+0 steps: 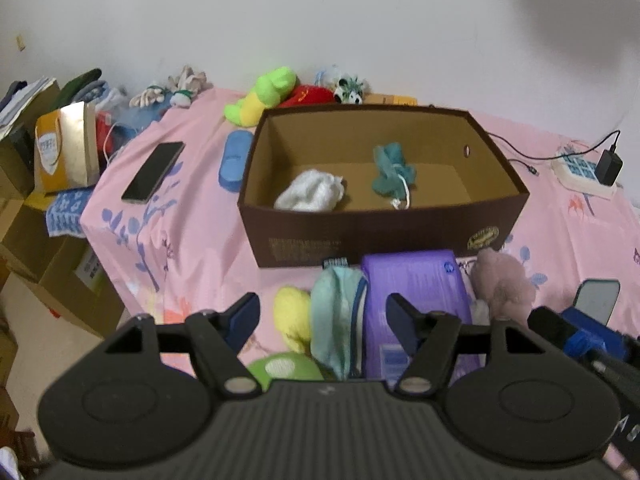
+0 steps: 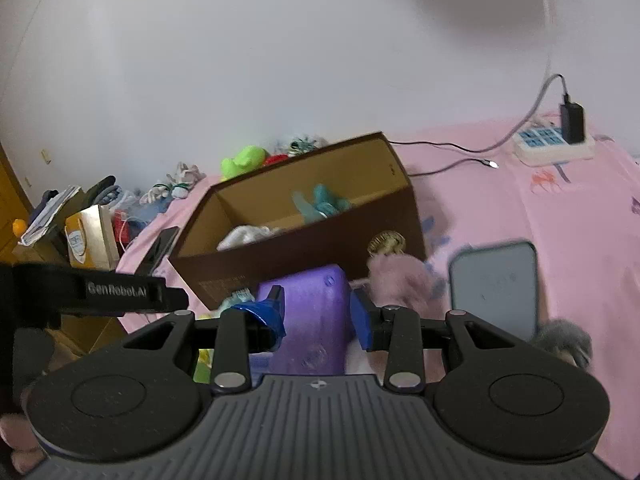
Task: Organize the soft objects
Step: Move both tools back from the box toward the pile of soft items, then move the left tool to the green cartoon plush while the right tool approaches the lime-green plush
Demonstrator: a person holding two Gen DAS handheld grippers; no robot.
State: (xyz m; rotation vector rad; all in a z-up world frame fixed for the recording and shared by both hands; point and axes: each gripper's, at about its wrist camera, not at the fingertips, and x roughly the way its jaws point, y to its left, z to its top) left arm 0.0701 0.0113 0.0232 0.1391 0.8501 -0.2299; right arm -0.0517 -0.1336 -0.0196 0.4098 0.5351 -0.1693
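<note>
Two soft toys, white (image 1: pixel 310 196) and teal (image 1: pixel 394 172), inside brown box (image 1: pixel 360 236) mid-bed (image 1: pixel 192 216), bare pink sheet toward right edge. Left gripper (image 1: pixel 322 318) parted, empty, above nearer pile. Right gripper (image 2: pixel 318 316) parted, empty, before purple pack (image 2: pixel 312 312).

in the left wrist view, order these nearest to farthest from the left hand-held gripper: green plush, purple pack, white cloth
From the left hand-held gripper:
1. purple pack, just ahead, by its right finger
2. white cloth, inside the brown box, left part
3. green plush, behind the box near the wall

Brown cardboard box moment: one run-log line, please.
brown cardboard box: holds white cloth, teal plush | left tongs: open, empty | right tongs: open
</note>
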